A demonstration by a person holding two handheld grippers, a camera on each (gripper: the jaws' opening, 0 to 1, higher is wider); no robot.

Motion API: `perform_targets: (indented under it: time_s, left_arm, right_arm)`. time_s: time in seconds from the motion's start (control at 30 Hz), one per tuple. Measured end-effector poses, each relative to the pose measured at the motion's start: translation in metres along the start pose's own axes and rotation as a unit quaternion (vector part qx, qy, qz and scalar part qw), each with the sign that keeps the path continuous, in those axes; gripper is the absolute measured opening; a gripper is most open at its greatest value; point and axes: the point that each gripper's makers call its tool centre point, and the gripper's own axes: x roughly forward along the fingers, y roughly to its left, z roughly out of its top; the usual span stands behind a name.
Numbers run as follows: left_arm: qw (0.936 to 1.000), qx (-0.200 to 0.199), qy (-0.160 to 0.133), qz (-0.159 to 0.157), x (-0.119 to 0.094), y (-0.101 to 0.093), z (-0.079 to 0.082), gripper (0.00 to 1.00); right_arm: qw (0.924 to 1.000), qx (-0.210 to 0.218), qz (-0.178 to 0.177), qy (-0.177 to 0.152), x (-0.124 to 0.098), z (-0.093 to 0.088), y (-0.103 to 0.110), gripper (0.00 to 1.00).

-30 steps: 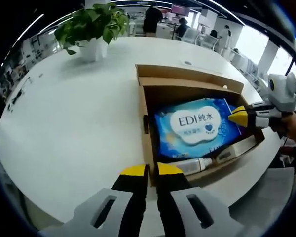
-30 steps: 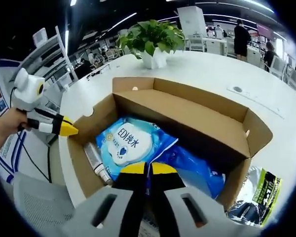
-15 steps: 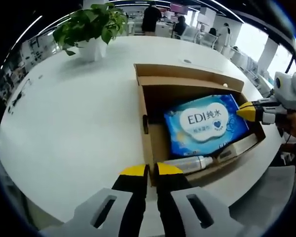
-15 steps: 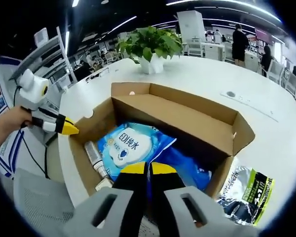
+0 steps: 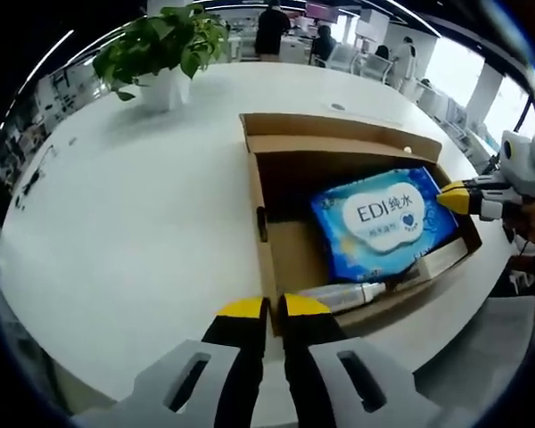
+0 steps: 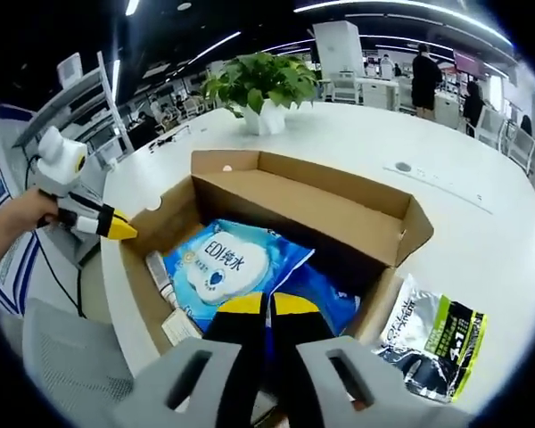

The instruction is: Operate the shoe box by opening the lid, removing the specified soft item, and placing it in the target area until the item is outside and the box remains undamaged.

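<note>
While the left gripper (image 5: pixel 266 308) sat with its jaws pressed together and nothing between them, at the near edge of the white table (image 5: pixel 134 205), the open shoe box (image 5: pixel 276 259) lay just beyond its tips. Inside the box lay the blue wipes pack (image 5: pixel 383 217), with a small bottle (image 5: pixel 339 294) along its near side. On the right, the right gripper (image 6: pixel 267 305) had its jaws clamped on the blue pack's edge. A silver-green pouch (image 6: pixel 432 343) lay on the table just beside the box's right wall. Farther off stood a potted plant (image 5: pixel 165 53), and people stood in the far background.
</note>
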Motion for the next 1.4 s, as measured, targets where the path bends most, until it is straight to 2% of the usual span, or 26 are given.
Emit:
perform_targets:
  time_s: [0.23,0.57,0.77,1.03,1.2,1.4]
  left_arm:
    - [0.9989,0.046,0.003,0.009,-0.003,-0.002,0.004,0.05]
    - [0.9971,0.075,-0.01,-0.001,-0.007,-0.014,0.022,0.21]
    - [0.9949,0.1,-0.009,0.006,-0.008,-0.015,0.024,0.23]
    - [0.9929,0.117,-0.02,-0.005,-0.012,-0.028,0.035,0.22]
    - [0.993,0.114,-0.02,-0.025,-0.004,-0.038,0.039,0.22]
    - [0.9933,0.106,-0.011,-0.044,0.01,-0.046,0.036,0.23]
  right_arm:
    - [0.9999,-0.004,-0.009,0.011,0.003,-0.007,-0.006,0.0]
    - [0.9998,-0.002,-0.01,0.017,0.005,-0.011,-0.009,0.0]
    - [0.9998,-0.002,-0.011,0.019,0.006,-0.012,-0.01,0.0]
    - [0.9997,-0.004,-0.011,0.02,0.005,-0.014,-0.01,0.0]
    - [0.9997,-0.004,-0.011,0.021,0.005,-0.014,-0.01,0.0]
    - [0.9997,-0.004,-0.011,0.023,0.005,-0.015,-0.01,0.0]
